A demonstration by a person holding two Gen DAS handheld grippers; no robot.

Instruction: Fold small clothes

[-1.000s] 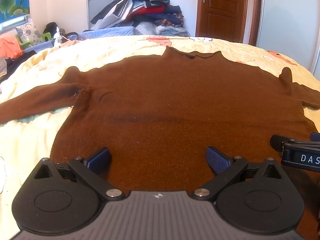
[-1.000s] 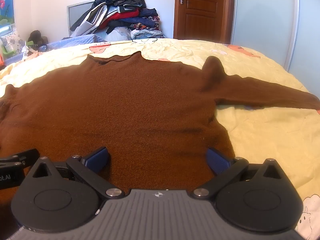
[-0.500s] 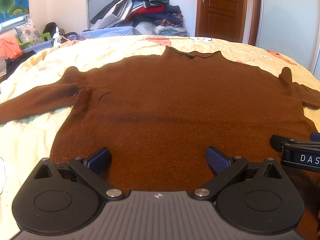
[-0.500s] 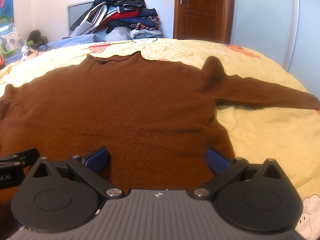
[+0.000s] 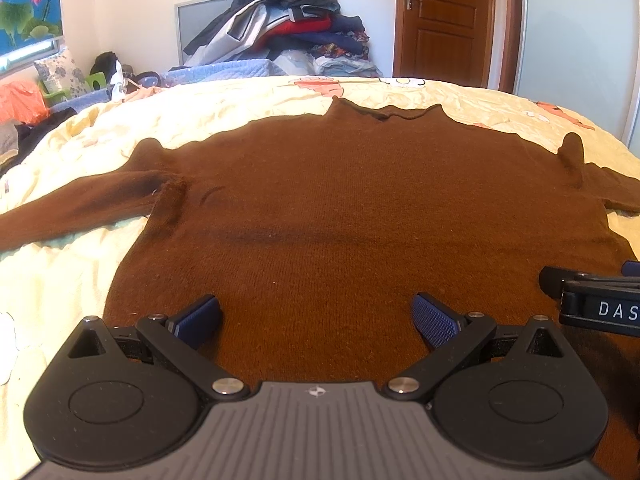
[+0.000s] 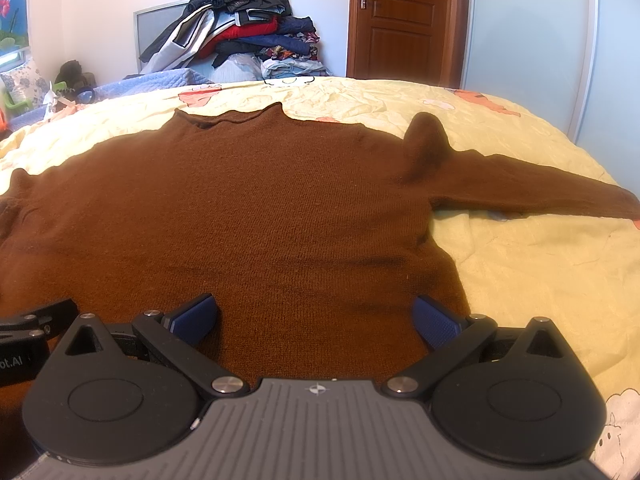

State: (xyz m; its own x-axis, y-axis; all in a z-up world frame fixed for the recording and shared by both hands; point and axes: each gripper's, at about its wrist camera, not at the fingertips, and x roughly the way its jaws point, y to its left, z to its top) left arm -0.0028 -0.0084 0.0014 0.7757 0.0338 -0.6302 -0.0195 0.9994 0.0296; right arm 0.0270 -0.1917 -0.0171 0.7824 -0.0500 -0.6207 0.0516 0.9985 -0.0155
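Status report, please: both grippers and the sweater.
Left gripper open, right gripper open, both empty over hem. Brown sweater flat on bedspread, sleeves out. Nothing in the way.

A yellow-sheeted bed carries a brown sweater spread flat, sleeves out.

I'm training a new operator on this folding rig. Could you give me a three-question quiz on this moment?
1. True or false: the brown sweater lies spread flat on the yellow bedsheet.
2. The left tool is: A) open, B) shut on the hem, C) out of view.
3. Where does the sweater's collar point: toward the tools or away?

Key: 1 true; 2 A; 3 away, toward the clothes pile.
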